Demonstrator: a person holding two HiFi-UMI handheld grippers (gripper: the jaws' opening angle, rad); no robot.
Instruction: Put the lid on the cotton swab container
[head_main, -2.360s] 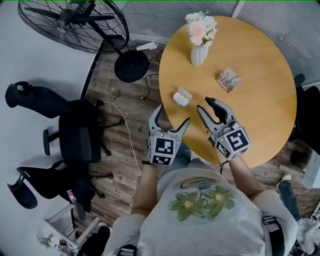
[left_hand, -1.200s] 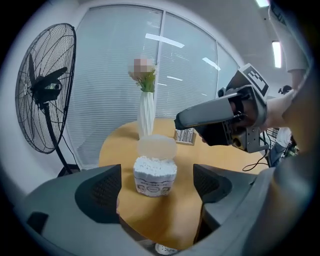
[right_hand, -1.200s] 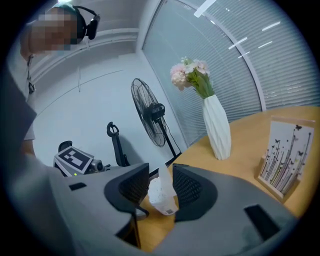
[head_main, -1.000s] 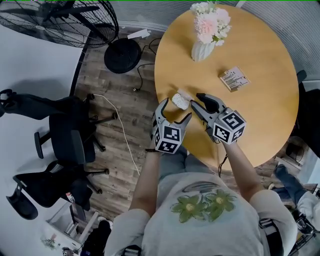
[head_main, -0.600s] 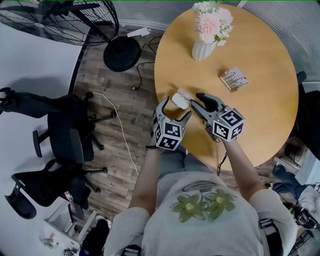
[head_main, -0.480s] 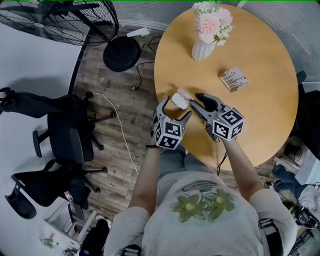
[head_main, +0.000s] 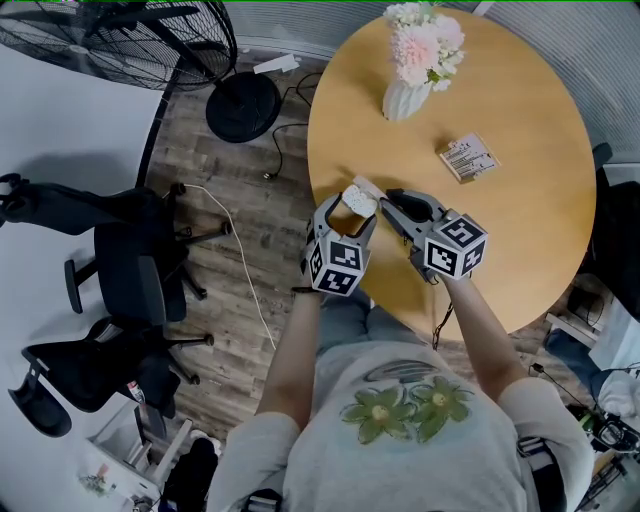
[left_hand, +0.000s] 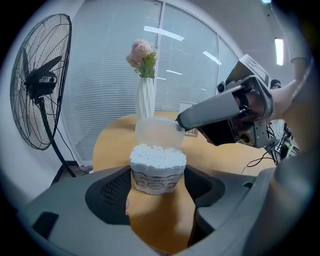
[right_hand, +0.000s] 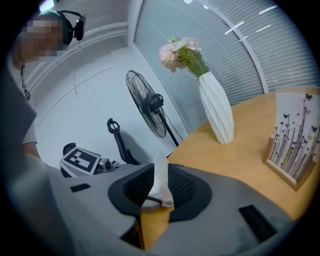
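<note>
Evidently light and thin-walled, the small clear plastic tub of white cotton swabs (left_hand: 157, 172) sits at the round wooden tabletop's (head_main: 520, 200) near edge, with the left gripper's (head_main: 348, 208) jaws closing against its sides. The right gripper's (head_main: 392, 203) jaws are closing on the thin translucent lid (left_hand: 159, 131), which is best pinched gently by its rim.

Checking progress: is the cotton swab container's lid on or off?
Off: the container shows bare swab tips; the lid is behind them.

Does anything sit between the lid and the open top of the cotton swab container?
Nothing visible does. The lid, between the closing jaws of the right hand-held gripper, stands just behind the cotton swab container, its swab-filled top uncovered.
</note>
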